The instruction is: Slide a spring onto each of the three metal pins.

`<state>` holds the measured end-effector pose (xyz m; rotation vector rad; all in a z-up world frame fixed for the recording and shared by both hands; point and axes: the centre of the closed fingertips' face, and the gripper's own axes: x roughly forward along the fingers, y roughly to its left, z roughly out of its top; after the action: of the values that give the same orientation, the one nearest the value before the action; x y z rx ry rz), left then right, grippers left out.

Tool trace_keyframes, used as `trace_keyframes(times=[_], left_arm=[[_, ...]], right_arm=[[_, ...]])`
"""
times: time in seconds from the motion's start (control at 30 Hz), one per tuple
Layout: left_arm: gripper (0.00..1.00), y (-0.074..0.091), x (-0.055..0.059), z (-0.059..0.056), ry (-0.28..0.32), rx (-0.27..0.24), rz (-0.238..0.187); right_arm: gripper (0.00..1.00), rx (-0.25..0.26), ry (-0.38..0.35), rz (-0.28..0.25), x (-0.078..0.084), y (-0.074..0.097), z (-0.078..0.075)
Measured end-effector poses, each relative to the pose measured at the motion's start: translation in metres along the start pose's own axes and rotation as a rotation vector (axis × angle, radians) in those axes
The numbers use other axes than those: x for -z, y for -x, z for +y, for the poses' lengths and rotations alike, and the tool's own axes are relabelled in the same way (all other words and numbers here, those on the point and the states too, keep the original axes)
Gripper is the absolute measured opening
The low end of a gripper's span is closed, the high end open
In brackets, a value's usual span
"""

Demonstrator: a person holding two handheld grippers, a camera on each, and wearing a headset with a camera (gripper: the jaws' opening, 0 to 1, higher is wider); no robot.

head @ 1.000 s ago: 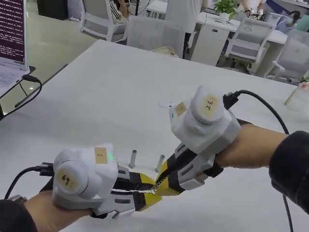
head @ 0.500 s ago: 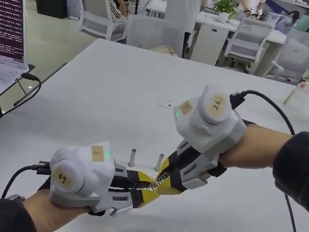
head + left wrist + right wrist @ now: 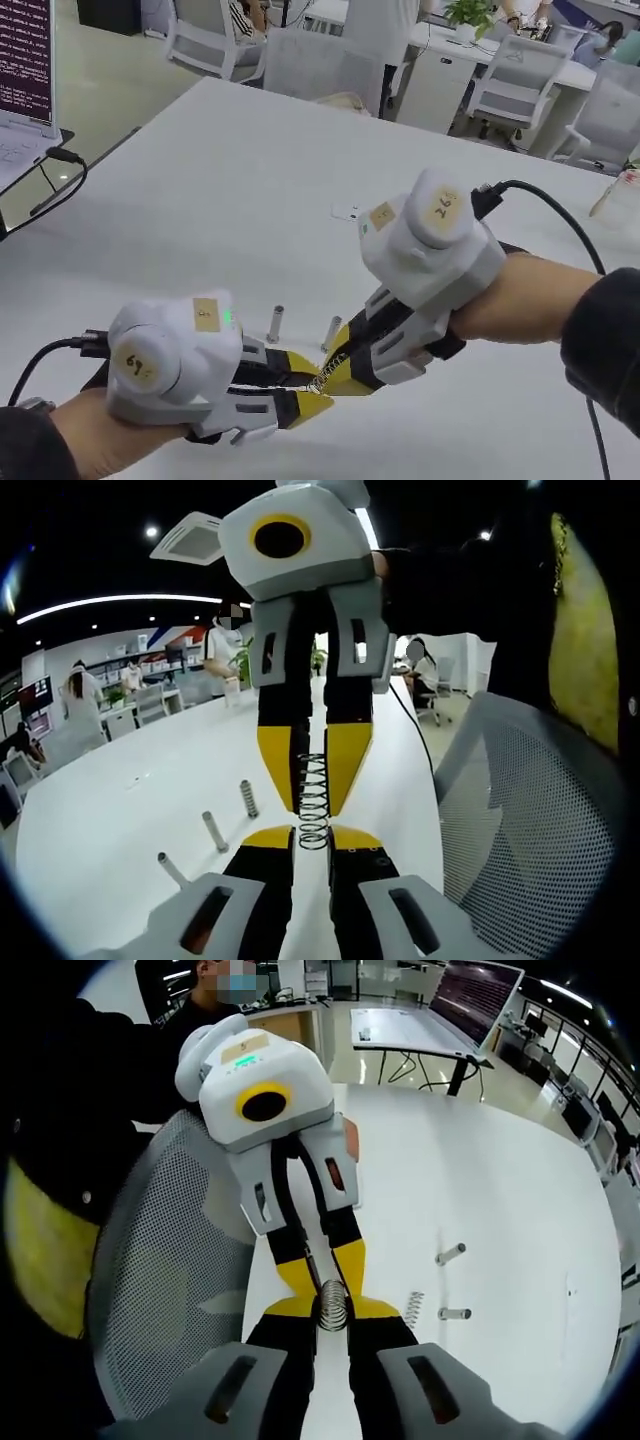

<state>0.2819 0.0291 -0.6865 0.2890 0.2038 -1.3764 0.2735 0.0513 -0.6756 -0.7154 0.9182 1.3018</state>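
Between left gripper [image 3: 312, 835] and right gripper [image 3: 335, 1310], 1 spring [image 3: 313, 795] held.

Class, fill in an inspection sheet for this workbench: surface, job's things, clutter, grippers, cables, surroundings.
Surface: white tabletop, plain.
Job's things: three metal pins upright in a row; the end pin seems to carry a coil already; one spring held between the grippers.
Clutter: small white item, too small to identify.
Grippers: left gripper and right gripper meet tip to tip; the fingers of both appear closed on the spring.
Cables: black cable from the right gripper; second cable from the left; laptop cable.
Surroundings: laptop at left, office chairs, people beyond.
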Motion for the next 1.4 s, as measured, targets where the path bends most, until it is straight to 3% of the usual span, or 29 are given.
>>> trace_keyframes(times=[0.3, 0.67, 0.97, 1.4], left_arm=[[0.18, 0.004, 0.005, 0.004, 0.036, -0.01, -0.003], [0.51, 0.013, 0.014, 0.007, 0.109, -0.021, -0.011], [0.78, 0.024, 0.025, 0.019, 0.15, -0.094, 0.002], [0.83, 0.04, 0.046, 0.031, 0.14, -0.163, 0.027]], right_arm=[[0.08, 0.009, 0.002, 0.028, 0.006, 0.002, -0.006], [0.08, 0.038, -0.001, 0.043, 0.012, 0.008, -0.016], [0.08, 0.047, -0.002, 0.05, 0.013, 0.009, -0.024], [0.08, 0.068, -0.019, 0.061, 0.019, 0.017, -0.044]])
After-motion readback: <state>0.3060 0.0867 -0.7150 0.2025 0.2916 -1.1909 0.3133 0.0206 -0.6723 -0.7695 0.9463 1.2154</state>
